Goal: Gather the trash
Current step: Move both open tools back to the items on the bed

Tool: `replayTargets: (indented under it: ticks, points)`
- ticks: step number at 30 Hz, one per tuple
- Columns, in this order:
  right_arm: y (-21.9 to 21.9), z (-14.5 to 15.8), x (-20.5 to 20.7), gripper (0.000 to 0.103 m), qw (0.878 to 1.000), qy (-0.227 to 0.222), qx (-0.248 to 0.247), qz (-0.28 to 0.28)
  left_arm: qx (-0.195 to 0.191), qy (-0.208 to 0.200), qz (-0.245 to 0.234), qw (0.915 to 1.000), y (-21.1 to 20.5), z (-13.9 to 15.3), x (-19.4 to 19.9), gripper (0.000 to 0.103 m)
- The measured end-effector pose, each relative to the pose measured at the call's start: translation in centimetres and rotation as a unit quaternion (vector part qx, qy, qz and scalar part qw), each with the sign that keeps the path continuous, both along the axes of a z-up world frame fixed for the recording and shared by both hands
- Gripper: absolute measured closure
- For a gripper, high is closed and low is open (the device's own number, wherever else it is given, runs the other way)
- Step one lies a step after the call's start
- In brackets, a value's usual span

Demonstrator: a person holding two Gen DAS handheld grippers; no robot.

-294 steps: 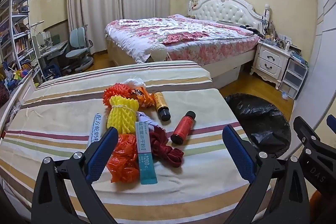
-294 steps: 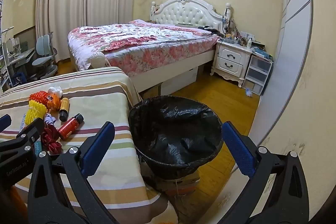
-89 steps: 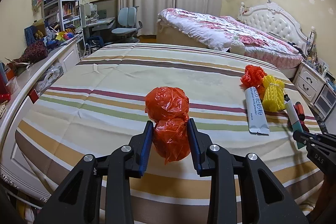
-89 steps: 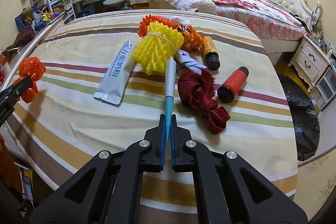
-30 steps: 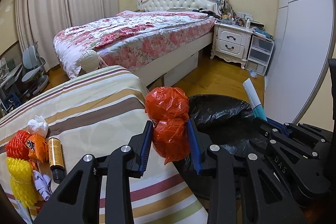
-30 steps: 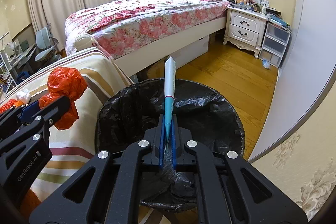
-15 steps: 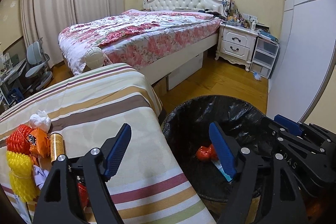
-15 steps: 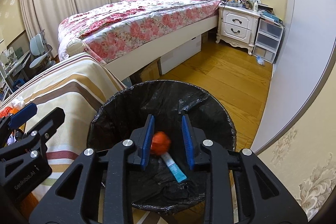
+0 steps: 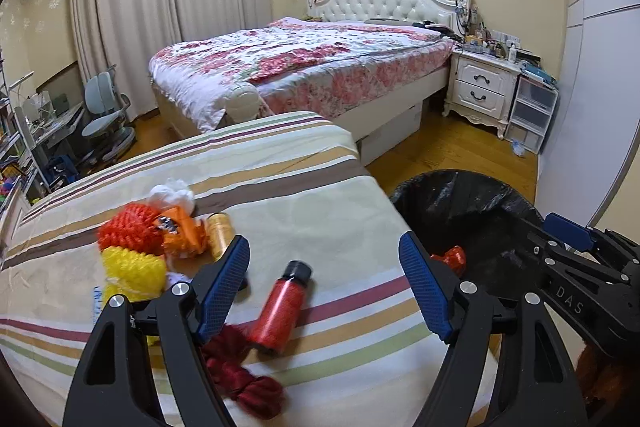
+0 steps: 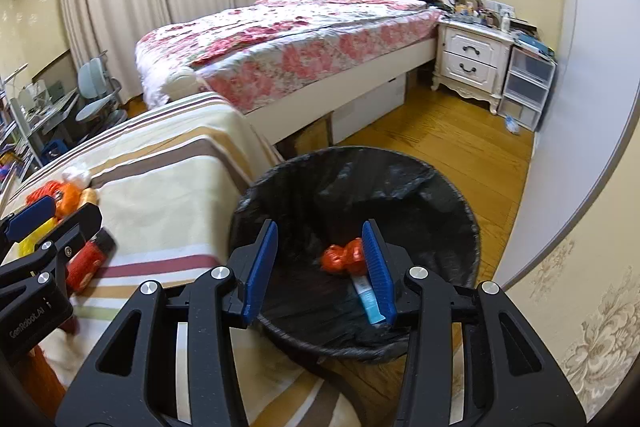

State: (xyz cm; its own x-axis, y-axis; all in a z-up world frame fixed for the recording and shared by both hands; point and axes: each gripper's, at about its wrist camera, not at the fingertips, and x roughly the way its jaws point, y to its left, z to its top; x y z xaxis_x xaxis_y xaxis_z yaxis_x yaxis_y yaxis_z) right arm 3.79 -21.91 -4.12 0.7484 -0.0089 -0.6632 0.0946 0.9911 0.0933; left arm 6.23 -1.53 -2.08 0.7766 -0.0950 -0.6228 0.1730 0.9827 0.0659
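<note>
While the orange bag [image 10: 345, 259] and the tube [image 10: 366, 297] lie at the bottom of the bin [image 10: 452, 211], seen past and between the spread jaws of the right gripper [image 10: 322, 269], both tools are empty. The right gripper's jaws have just been opening, with nothing pinched between them. The left gripper [image 9: 324, 291] also stands spread wide and grips nothing, though its jaws frame the red bottle [image 9: 280, 311], which lies on the cover just ahead of them.

That bottle looks like the natural next pick. To do it well, I would come down with one pad on each long side, across the body and not the black cap, since a round bottle may roll away on soft cloth. The dark red cloth [image 9: 240, 371] lies touching the bottle's near end, just under the left finger, so close only on the bottle. Beyond the left finger sit the yellow net [image 9: 132, 271], orange net [image 9: 128, 227], amber bottle [image 9: 220, 233] and white wad [image 9: 172, 193], close together.

The striped cover [image 9: 320, 187] is soft and yields. The bin stands just beside its right edge, on the wood floor [image 10: 460, 143]. Far ahead are a floral bed [image 9: 304, 67], a nightstand [image 9: 480, 91], curtains [image 9: 160, 7].
</note>
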Motion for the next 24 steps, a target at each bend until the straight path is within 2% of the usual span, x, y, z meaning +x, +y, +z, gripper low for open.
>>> replayTargets:
  ticks: [7,13,24]
  points:
    - [5.0,0.2,-1.9,0.060,0.999,0.003,-0.002,0.051,0.007,-0.001,0.051,0.9987,5.8,-0.2,-2.8,0.028]
    - [8.8,-0.1,-3.0,0.060,0.996,0.010,-0.002,0.093,0.004,0.017,0.111,0.9937,11.1,-1.3,-4.6,0.028]
    - [16.6,0.1,-4.7,0.060,0.982,0.020,-0.006,0.190,0.000,0.032,0.180,0.9832,18.0,-2.3,-7.0,0.028]
